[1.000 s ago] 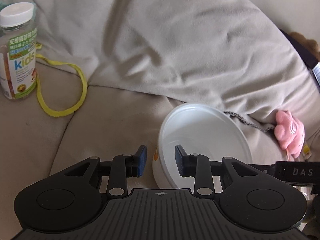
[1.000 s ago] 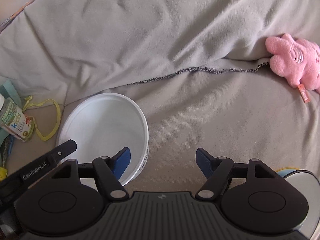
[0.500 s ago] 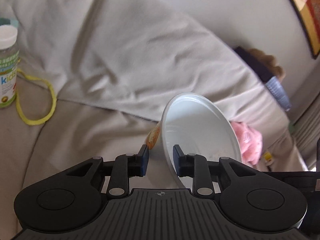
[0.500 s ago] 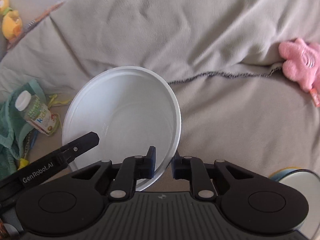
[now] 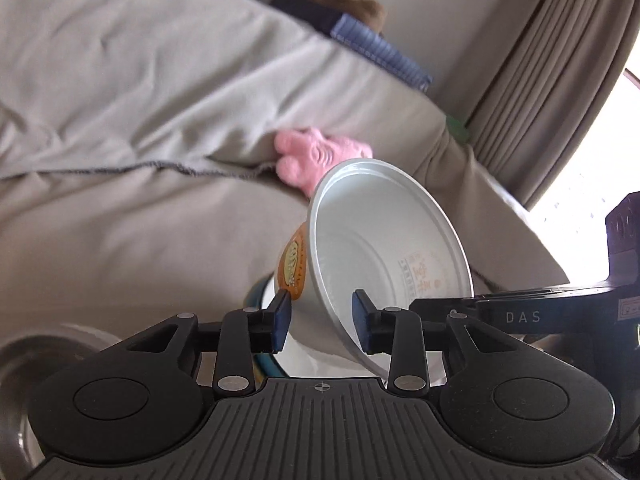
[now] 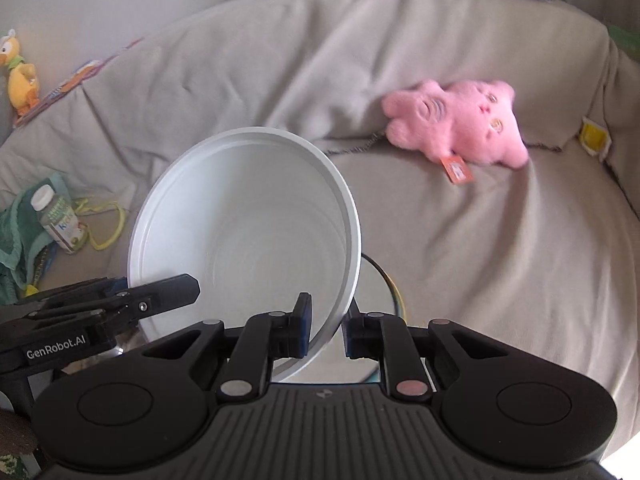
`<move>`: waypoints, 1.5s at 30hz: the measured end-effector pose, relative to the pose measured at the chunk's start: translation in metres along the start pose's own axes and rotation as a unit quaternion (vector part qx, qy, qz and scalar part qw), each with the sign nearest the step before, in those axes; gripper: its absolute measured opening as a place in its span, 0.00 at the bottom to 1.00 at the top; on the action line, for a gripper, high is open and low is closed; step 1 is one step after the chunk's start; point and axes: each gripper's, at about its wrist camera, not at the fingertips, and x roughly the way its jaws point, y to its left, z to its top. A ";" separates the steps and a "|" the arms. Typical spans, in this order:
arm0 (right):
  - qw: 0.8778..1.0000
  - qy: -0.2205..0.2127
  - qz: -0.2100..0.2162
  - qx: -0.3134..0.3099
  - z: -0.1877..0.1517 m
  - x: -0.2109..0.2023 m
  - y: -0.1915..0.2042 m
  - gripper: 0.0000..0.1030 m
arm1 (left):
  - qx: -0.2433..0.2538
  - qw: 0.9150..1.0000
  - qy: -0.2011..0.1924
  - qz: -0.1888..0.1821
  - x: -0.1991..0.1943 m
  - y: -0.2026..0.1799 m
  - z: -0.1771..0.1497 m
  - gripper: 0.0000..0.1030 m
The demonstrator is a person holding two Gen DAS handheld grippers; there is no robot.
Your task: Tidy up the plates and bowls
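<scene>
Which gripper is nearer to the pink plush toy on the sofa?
Cannot tell: both grippers are at the white bowl, well short of the pink plush toy. Right gripper clamps its rim; left gripper straddles its wall.

right gripper (image 6: 325, 330) clamped on the near rim of a tilted white bowl (image 6: 244, 224), one finger inside and one outside. left gripper (image 6: 120, 300) at the bowl's left rim. pink plush toy (image 6: 456, 128) beyond the fingers, to their right, on the sofa (image 6: 480, 260).
</scene>
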 end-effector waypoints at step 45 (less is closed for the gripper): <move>0.980 0.080 0.136 0.125 -0.130 0.085 0.164 0.57 | -0.198 0.968 0.025 0.149 -0.101 0.195 -0.070 0.46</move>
